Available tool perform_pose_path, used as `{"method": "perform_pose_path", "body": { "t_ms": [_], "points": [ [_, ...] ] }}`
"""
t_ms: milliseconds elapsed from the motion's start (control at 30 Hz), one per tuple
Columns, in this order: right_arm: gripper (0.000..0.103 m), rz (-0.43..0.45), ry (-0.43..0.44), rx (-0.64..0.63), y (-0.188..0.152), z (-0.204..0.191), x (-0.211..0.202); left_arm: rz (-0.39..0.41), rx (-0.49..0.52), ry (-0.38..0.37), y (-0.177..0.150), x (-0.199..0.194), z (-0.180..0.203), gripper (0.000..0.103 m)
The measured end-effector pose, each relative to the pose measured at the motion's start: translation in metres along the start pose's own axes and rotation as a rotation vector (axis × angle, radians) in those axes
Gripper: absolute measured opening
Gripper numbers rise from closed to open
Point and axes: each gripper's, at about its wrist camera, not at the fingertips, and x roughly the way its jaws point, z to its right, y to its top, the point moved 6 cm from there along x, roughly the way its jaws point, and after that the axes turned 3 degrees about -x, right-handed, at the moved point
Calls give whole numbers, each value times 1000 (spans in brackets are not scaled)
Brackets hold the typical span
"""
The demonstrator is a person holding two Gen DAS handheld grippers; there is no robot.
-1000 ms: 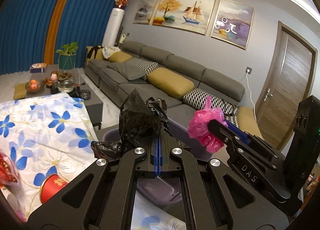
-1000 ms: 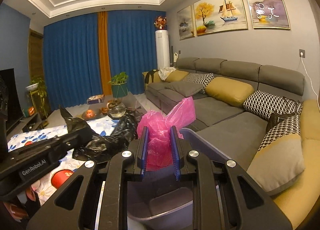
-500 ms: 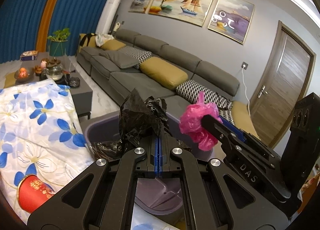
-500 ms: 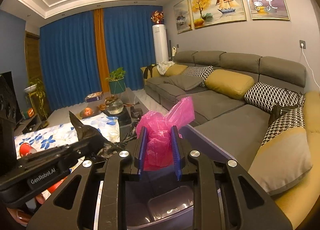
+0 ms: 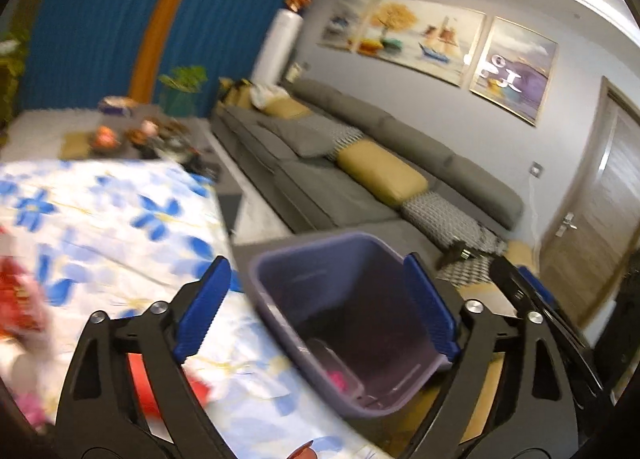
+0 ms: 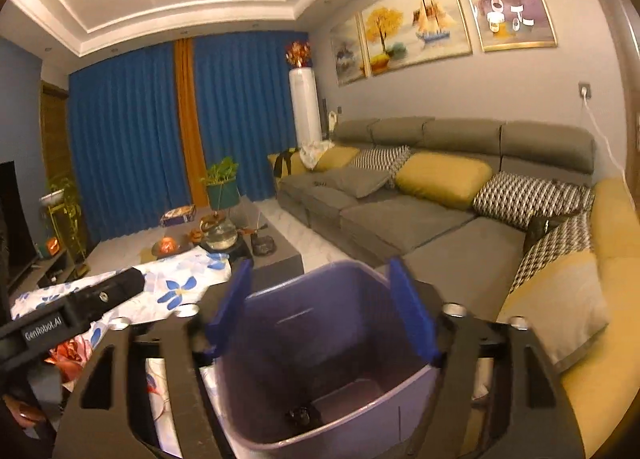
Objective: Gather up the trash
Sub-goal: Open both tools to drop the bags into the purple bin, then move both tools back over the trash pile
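Left wrist view: the left gripper (image 5: 318,305) is held over the purple bin (image 5: 344,323). Its jaws have just been opening and now stand wide, with nothing between the pads. A scrap of pink bag (image 5: 340,379) is seen on the bin floor; the picture is blurred, so no black bag can be made out here. The table with the flowered cloth (image 5: 120,219) lies just beside the bin, and red items (image 5: 20,295) remain on it.

Right wrist view: the right gripper (image 6: 320,307) is likewise held over the bin (image 6: 360,431). Its jaws have just been opening and are spread wide, empty. A small dark lump (image 6: 300,415) is seen at the bin bottom, possibly the black bag.

Step judged: the drop into the bin is done. Next move calls for both grippers to be swung to the table and a remaining item to be straddled with the jaws wide.
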Motion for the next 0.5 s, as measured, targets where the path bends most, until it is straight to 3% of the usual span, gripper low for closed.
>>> {"method": "perform_pose_path", "body": {
  "t_ms": [100,200,333,500],
  "points": [
    [87,46,27,-18,-2,-18,-28,42,13,53,0,-37,-4,91],
    [88,52,70,-41,-8,-40,-48,84,27,121,-5,-80,-12,91],
    [89,14,169,-55,-25,-78,-69,127,24,185,-16,-136,-33,92],
    [89,-60,300,-113,-59,-143,-90,171,-17,315,-35,-204,-82,92]
  ]
}}
